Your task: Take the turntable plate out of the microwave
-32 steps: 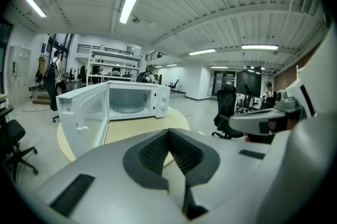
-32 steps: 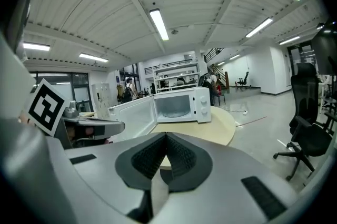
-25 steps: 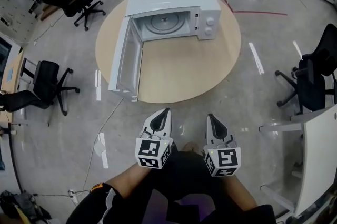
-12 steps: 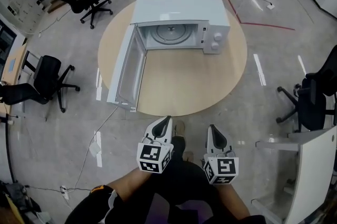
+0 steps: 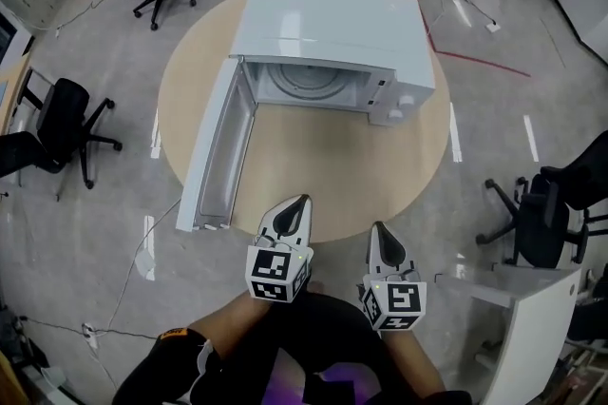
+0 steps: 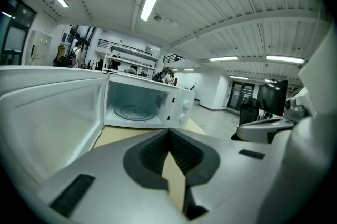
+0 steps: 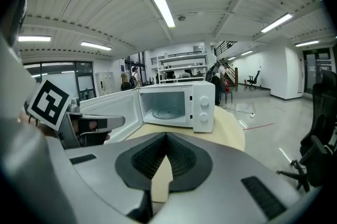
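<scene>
Head view: we are holding the left gripper [image 5: 299,201] and right gripper [image 5: 377,227] short of the open microwave [image 5: 323,23]. Left gripper view: jaws together, empty; turntable plate [image 6: 134,112] sitting well ahead, inside. Right gripper view: likewise. We are judging this the approach step; next calls for reaching in, jaws parting.

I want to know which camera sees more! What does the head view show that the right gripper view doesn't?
Only the head view: the flat top of the microwave from above, and the black chair on the left. Only the right gripper view: the long ceiling light and the shelves far behind. Both: the open door, the turntable plate inside, the round table, and the left claw and right claw, both shut and empty.
</scene>
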The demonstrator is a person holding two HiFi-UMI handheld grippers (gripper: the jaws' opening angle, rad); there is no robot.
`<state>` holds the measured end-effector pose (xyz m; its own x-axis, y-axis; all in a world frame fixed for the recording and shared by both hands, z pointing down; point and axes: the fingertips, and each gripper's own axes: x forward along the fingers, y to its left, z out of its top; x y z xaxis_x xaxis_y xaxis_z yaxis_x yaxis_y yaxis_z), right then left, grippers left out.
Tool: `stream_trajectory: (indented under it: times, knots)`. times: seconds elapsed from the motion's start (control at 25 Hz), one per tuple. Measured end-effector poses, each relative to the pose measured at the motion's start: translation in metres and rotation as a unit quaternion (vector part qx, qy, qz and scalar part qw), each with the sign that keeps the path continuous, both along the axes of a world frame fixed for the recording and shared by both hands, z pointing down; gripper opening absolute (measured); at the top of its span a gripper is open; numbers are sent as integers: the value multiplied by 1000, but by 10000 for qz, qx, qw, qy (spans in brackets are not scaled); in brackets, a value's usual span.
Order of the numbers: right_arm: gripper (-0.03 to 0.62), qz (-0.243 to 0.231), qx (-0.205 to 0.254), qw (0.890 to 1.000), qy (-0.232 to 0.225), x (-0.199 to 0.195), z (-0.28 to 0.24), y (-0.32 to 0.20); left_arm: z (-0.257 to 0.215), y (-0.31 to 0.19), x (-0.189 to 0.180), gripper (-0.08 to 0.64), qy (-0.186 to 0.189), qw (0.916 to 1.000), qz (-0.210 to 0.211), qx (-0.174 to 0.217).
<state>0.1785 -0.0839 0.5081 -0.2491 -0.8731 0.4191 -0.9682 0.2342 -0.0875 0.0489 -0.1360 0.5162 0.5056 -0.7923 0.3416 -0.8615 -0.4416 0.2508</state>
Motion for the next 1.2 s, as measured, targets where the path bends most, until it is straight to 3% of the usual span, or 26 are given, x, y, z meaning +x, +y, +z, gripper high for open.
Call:
stream_trajectory:
  times: [0.32, 0.68, 0.96, 1.2]
  knots:
    - [17, -276, -176, 9994, 71, -26, -6, -103, -7, -94, -20, 46, 464, 9980, -436, 31]
    - [17, -251, -297, 9984, -422, -68, -6, -196, 1, -166, -74, 48, 931, 9908, -968, -192]
    - [17, -165, -496, 9958, -754, -76, 15, -241, 14, -191, -84, 48, 858, 9886, -1177, -374]
    - [18, -132, -582, 9861, -1548, -82, 32, -281, 25, -219, -84, 58, 845, 9861, -1324, -538]
